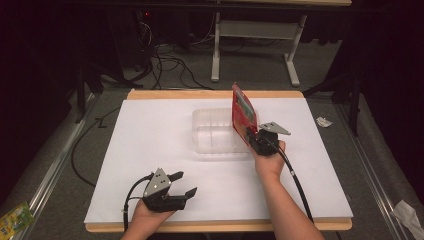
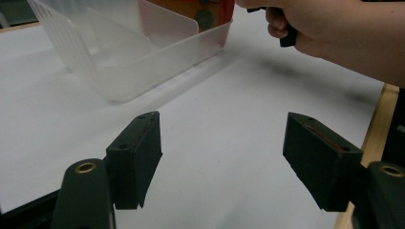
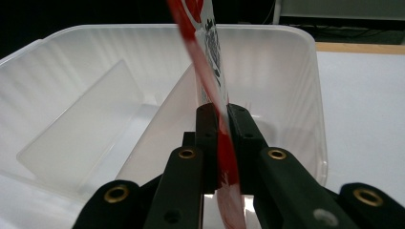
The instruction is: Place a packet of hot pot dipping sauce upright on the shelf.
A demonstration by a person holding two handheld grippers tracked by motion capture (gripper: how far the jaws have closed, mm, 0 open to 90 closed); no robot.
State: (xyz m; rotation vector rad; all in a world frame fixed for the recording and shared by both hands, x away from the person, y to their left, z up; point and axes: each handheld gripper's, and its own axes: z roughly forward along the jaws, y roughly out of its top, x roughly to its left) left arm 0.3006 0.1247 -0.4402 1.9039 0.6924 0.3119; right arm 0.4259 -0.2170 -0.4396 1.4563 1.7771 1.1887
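A flat red packet [image 1: 243, 113] stands on edge over the right end of a clear plastic bin [image 1: 212, 131]. My right gripper [image 1: 253, 135] is shut on the packet's lower edge; in the right gripper view the red packet [image 3: 210, 57] rises from between the pressed pads [image 3: 206, 138] above the bin's [image 3: 305, 86] right compartment. The bin has slanted clear dividers [image 3: 81, 129] inside. My left gripper [image 1: 182, 184] rests near the table's front left, open, with nothing between its pads [image 2: 138, 157]. From there the bin [image 2: 124, 81] lies ahead.
A white sheet [image 1: 150, 150] covers the wooden table [image 1: 210, 226]. A table frame [image 1: 255, 35] and cables [image 1: 170, 65] lie on the floor beyond. A crumpled scrap [image 1: 323, 121] lies right of the table, a green wrapper [image 1: 14, 217] at bottom left.
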